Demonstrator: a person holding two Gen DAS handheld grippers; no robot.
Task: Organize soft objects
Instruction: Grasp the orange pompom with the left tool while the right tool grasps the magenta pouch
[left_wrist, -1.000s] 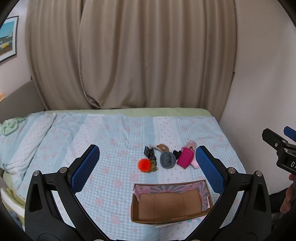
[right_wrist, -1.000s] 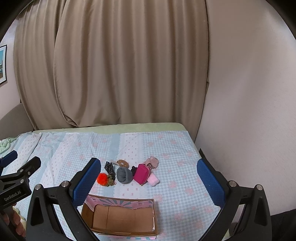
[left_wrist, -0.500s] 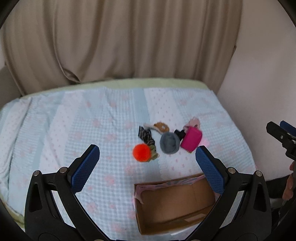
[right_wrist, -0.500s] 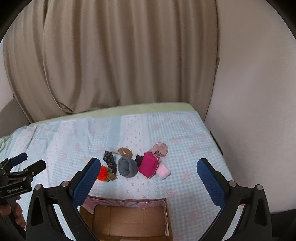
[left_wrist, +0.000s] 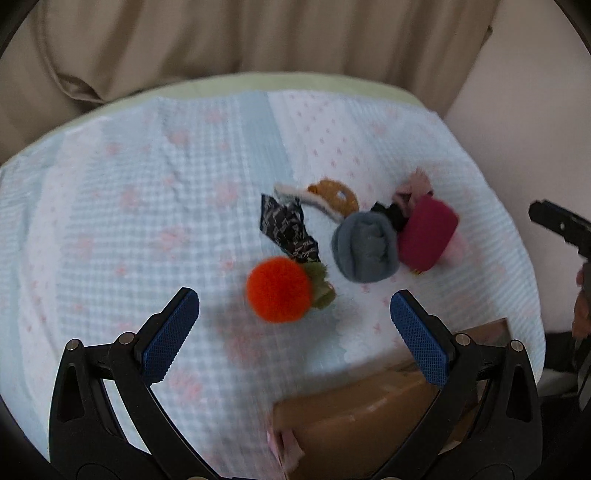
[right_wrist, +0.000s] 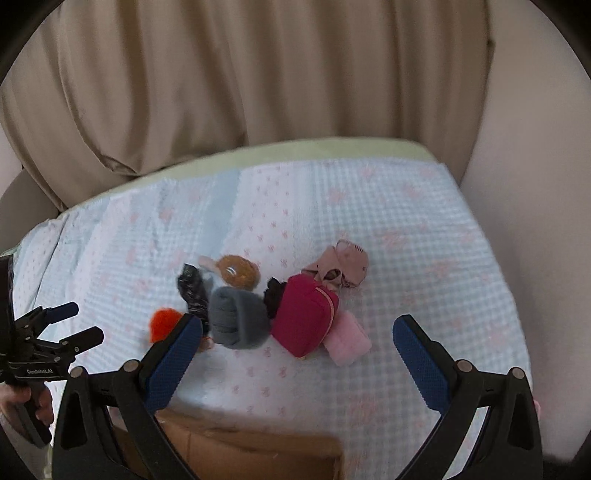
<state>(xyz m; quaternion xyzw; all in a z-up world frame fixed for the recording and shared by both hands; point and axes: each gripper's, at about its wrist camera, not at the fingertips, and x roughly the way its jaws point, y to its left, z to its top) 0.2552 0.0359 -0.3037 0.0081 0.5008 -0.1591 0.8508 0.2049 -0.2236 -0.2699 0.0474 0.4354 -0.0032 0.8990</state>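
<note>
Both tongs are wide apart and hold nothing: the left tongs (left_wrist: 294, 325) above the orange pompom (left_wrist: 279, 290), the right tongs (right_wrist: 297, 349) above the magenta pouch (right_wrist: 304, 319) on the bed (right_wrist: 424, 236).

So everything's in one little cluster on the bed (left_wrist: 147, 206), curtain (left_wrist: 258, 33) hanging behind the far edge. Left to right: the pompom (left_wrist: 277, 290) sits nearest on the left, with a patterned cloth (left_wrist: 286, 227) just behind it. Then a rolled sock (left_wrist: 365, 248) in the middle, touching the pouch (left_wrist: 426, 233) on its right. Behind the sock there's a small round plush (left_wrist: 334, 197). A folded bit of fabric (right_wrist: 341, 266) lies behind the pouch, and a small towel roll (right_wrist: 349, 341) pokes out at the pouch's near right side. The cardboard box (left_wrist: 351, 417) is closest to the cameras, in front of the whole cluster. Both claws hang over the near edge of the bed, left one (left_wrist: 293, 332) facing the pompom, right one (right_wrist: 297, 350) facing the pouch.
</note>
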